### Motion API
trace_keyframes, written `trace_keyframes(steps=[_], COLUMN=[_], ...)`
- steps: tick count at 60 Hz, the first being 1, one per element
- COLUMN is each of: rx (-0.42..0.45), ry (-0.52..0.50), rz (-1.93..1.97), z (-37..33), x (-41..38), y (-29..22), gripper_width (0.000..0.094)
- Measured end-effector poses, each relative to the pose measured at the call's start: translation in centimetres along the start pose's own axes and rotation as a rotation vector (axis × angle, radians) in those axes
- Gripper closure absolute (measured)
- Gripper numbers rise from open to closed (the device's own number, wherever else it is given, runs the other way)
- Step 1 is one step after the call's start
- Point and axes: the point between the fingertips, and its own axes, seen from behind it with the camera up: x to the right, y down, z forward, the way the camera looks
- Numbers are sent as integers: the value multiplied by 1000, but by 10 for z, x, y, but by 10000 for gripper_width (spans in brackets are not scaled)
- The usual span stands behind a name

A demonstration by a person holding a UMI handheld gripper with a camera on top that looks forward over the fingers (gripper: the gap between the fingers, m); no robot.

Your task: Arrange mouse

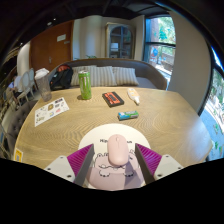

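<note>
While the tongs point(118, 166) are standing apart around it, the mouse point(118, 150) is lying on a white round mat point(92, 135) at the near edge of the wooden surface point(150, 125); judging by this, the grasping step is pending, calling for closing squarely on its sides.

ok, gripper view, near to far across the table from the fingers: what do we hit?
Mouse standing between the open gripper fingers, on a round white mat → teal object → red-black item → green can.
</note>
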Motion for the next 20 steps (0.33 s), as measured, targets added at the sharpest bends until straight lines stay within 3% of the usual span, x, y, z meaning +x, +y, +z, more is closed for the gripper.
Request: trace_keyframes(steps=[20], rx=[50], ry=[146], rz=[101], z=[-155], x=[-79], y=[9], gripper_width=[86])
